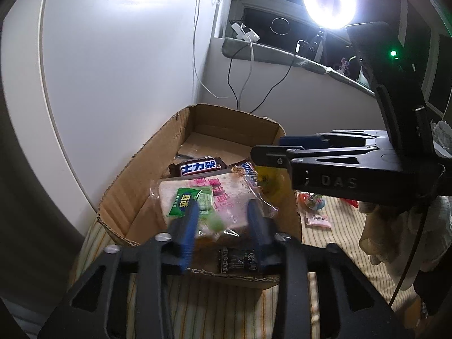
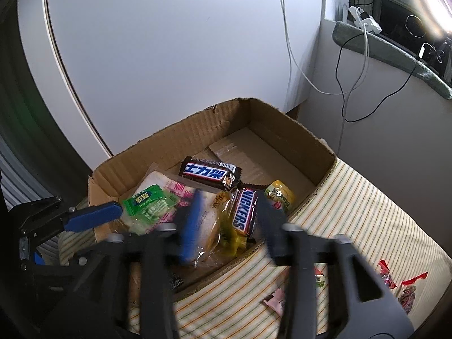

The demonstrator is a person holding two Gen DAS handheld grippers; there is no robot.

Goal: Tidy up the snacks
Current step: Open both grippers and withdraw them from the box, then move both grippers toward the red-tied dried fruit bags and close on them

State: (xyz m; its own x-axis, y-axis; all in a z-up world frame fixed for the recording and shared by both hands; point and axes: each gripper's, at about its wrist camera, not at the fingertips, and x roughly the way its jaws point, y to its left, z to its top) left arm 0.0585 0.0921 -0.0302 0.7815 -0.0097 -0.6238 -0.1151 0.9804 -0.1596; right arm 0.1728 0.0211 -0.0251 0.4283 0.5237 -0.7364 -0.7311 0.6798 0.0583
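Note:
A cardboard box (image 1: 135,175) (image 2: 169,141) on a striped cloth holds a bagged bread slice (image 1: 223,197) (image 2: 206,220), a green packet (image 1: 186,200) (image 2: 147,200), two Snickers bars (image 1: 200,166) (image 2: 210,173) (image 2: 244,212) and a yellow packet (image 2: 279,195). My left gripper (image 1: 223,212) is open and empty just above the bread and green packet. My right gripper (image 2: 228,206) is open and empty over the box's near right corner; it shows in the left wrist view (image 1: 271,152).
Loose red and pink snack packets lie on the striped cloth right of the box (image 1: 316,217) (image 2: 395,285). A white wall panel stands behind the box. Cables hang from a window ledge (image 1: 282,53) at the back right under a ring lamp (image 1: 329,2).

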